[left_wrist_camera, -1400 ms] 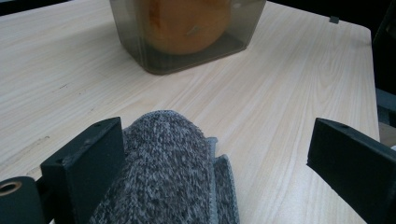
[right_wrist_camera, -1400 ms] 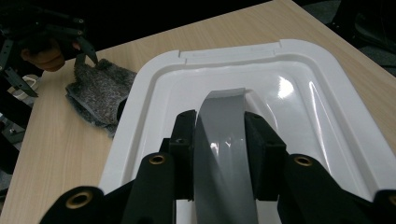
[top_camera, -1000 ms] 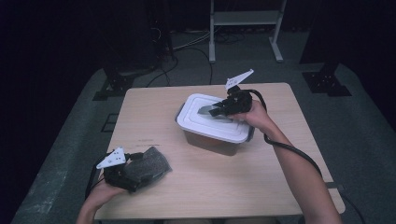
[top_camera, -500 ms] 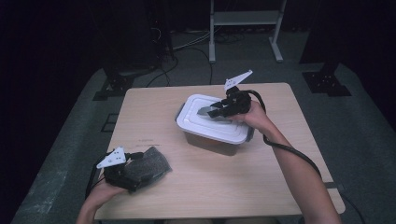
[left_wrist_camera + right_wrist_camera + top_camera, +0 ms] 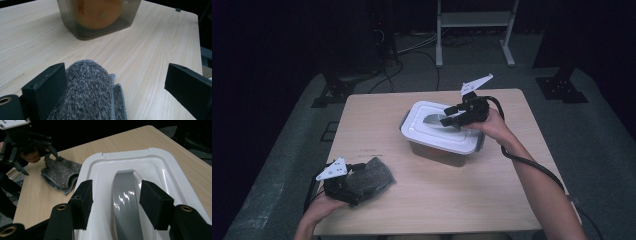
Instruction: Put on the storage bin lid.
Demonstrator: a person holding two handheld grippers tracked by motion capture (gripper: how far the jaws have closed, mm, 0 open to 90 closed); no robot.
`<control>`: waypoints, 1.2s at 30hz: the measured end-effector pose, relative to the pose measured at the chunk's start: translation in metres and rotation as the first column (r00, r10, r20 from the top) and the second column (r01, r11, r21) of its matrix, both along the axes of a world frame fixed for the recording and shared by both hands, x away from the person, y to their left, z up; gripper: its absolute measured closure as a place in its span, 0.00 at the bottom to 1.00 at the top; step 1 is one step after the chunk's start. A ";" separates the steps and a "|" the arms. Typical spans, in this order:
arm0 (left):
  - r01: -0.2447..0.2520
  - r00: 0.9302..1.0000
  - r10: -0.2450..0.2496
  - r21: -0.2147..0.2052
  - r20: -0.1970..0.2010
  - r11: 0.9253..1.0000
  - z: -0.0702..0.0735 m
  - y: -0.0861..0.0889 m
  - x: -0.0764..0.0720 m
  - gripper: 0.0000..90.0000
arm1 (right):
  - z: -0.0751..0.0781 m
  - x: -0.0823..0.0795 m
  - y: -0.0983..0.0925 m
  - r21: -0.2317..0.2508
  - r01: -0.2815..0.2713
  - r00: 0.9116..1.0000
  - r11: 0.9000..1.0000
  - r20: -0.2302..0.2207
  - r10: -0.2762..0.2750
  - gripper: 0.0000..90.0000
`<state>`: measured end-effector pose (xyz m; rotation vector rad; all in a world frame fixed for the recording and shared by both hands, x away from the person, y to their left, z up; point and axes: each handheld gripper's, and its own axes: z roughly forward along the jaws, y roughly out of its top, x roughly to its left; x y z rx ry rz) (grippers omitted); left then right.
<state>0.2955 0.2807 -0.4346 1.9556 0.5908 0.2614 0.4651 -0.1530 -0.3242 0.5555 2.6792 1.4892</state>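
High view: wooden table [image 5: 437,195] on grey floor [image 5: 282,165], apparently carpet.

The right gripper [image 5: 115,202] jaws have just been opening over the grey handle [image 5: 125,202] of the white lid [image 5: 160,167]. The handle is now straddled with gaps on both sides, no longer pinched.

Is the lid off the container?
No, in the high view the white lid sits on the container, with the right gripper over it.
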 end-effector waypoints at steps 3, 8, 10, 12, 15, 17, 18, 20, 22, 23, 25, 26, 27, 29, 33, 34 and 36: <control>0.000 1.000 0.000 -0.001 0.001 1.000 0.000 0.000 0.000 0.04 | 0.005 -0.004 -0.006 0.007 0.005 1.000 1.000 0.006 -0.005 0.46; -0.001 1.000 0.001 0.001 0.005 1.000 0.001 0.000 -0.001 0.04 | 0.011 -0.011 -0.016 0.017 0.012 1.000 1.000 0.018 -0.012 0.45; -0.001 1.000 0.001 0.001 0.005 1.000 0.001 0.000 -0.001 0.04 | 0.013 -0.013 -0.020 0.018 0.013 1.000 1.000 0.020 -0.013 0.45; 0.000 1.000 0.000 0.002 0.004 1.000 0.001 0.000 -0.001 0.04 | 0.013 -0.016 -0.024 0.013 0.015 1.000 1.000 0.020 -0.015 0.44; 0.000 1.000 0.000 0.002 0.003 1.000 0.000 -0.001 0.000 0.04 | 0.014 -0.018 -0.030 0.006 0.018 1.000 1.000 0.020 -0.019 0.44; 0.002 1.000 -0.002 0.004 0.002 1.000 0.000 -0.001 0.000 0.04 | 0.014 -0.019 -0.034 0.004 0.022 1.000 1.000 0.018 -0.022 0.43; 0.003 1.000 -0.003 0.003 0.002 1.000 0.000 -0.002 0.000 0.04 | 0.014 -0.020 -0.036 0.004 0.024 1.000 1.000 0.019 -0.024 0.43; 0.002 1.000 -0.002 0.005 0.001 1.000 0.000 -0.001 0.000 0.04 | 0.014 -0.021 -0.042 0.005 0.031 0.999 0.999 0.013 -0.031 0.43; 0.003 1.000 -0.003 0.006 0.002 1.000 0.000 -0.002 0.000 0.04 | 0.014 -0.022 -0.046 0.004 0.034 0.999 0.999 0.016 -0.034 0.43; 0.003 1.000 -0.003 0.004 0.001 1.000 0.000 -0.002 0.000 0.04 | 0.014 -0.023 -0.049 0.008 0.037 0.999 0.999 0.014 -0.037 0.43; 0.003 1.000 -0.003 0.005 0.001 1.000 0.000 -0.002 0.000 0.04 | 0.013 -0.025 -0.054 0.009 0.043 0.999 0.999 0.015 -0.043 0.43; 0.004 1.000 -0.004 0.007 0.001 1.000 0.000 -0.002 0.000 0.04 | 0.012 -0.026 -0.057 0.005 0.048 0.999 0.999 0.014 -0.048 0.42; 0.004 1.000 -0.004 0.007 0.000 1.000 -0.001 -0.002 0.000 0.04 | 0.011 -0.027 -0.061 0.004 0.055 0.998 0.998 0.012 -0.055 0.42; 0.005 1.000 -0.005 0.010 0.002 1.000 -0.001 -0.002 0.000 0.04 | 0.010 -0.030 -0.069 0.005 0.065 0.998 0.998 0.009 -0.065 0.42; 0.004 1.000 -0.004 0.010 0.002 1.000 0.000 -0.003 0.000 0.03 | 0.008 -0.035 -0.083 0.020 0.084 0.996 0.996 0.004 -0.084 0.42; 0.005 1.000 -0.005 0.013 0.004 1.000 0.000 -0.004 0.000 0.04 | 0.008 -0.036 -0.086 0.024 0.091 0.996 0.996 0.004 -0.091 0.42; 0.005 1.000 -0.005 0.013 0.001 1.000 0.000 -0.004 0.000 0.04 | 0.006 -0.039 -0.092 0.022 0.099 0.995 0.995 0.000 -0.100 0.42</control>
